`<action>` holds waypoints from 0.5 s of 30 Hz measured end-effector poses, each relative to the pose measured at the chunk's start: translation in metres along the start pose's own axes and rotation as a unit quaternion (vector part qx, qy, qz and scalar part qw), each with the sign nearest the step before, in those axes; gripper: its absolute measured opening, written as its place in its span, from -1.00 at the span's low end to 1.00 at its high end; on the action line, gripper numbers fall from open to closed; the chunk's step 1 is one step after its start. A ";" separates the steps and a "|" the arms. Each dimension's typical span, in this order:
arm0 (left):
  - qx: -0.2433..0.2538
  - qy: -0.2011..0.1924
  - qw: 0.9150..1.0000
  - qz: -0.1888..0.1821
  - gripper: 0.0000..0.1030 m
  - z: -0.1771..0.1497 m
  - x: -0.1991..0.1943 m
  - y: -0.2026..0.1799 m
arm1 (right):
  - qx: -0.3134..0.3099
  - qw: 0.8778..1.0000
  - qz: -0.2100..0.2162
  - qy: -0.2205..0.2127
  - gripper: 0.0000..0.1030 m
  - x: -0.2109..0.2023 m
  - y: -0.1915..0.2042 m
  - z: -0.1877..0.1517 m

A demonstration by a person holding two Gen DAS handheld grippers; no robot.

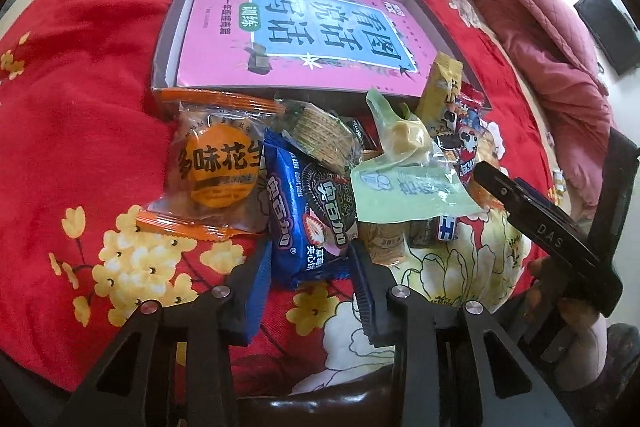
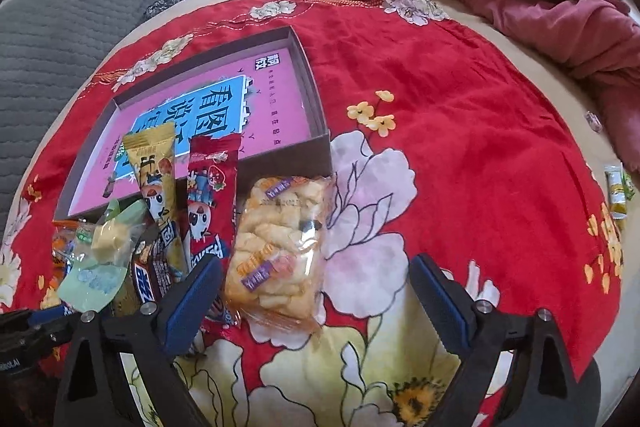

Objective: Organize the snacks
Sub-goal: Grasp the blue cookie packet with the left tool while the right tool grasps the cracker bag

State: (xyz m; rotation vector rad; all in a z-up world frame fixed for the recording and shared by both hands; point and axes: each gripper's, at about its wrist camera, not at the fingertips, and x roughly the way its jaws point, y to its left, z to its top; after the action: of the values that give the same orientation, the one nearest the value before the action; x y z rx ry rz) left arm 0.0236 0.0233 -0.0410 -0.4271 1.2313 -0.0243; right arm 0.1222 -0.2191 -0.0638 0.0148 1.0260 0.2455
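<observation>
Left gripper: jaws closed on the near end of the blue Oreo packet, which lies in the snack pile on the red floral bedspread, just in front of the near wall of the open box. The grip is on the crimped end only. Judgement: lift slowly and straight up so the packet slides out from under the green wrapper without dragging it, then carry it over the near wall into the box.

Readable, left to right:
- Orange peanut pack, beside the Oreo: "多味花生".
- Oreo packet: "奥利奥" and a strawberry picture.
- Box bottom, pink print: "看图说话写话", green tag "训练".
- Other gripper's arm: "DAS".

Right gripper: jaws wide open, holding nothing, set either side of the clear bag of pale crackers at the right edge of the pile. Its purple labels are too small to read. Judgement: centre the jaws across the bag's width and close gently, since the crackers may crush. The yellow stick pack and red stick pack lean on the box wall.
</observation>
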 end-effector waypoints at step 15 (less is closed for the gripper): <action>-0.015 0.022 1.000 0.011 -0.07 0.007 0.016 -0.002 | -0.029 1.000 0.011 0.000 0.13 0.019 0.010 0.001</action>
State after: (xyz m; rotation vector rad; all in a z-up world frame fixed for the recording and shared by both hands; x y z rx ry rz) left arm 0.0359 0.0197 -0.0526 -0.4419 1.2806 0.0036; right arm 0.1303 -0.2053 -0.0776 -0.0276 1.0191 0.2950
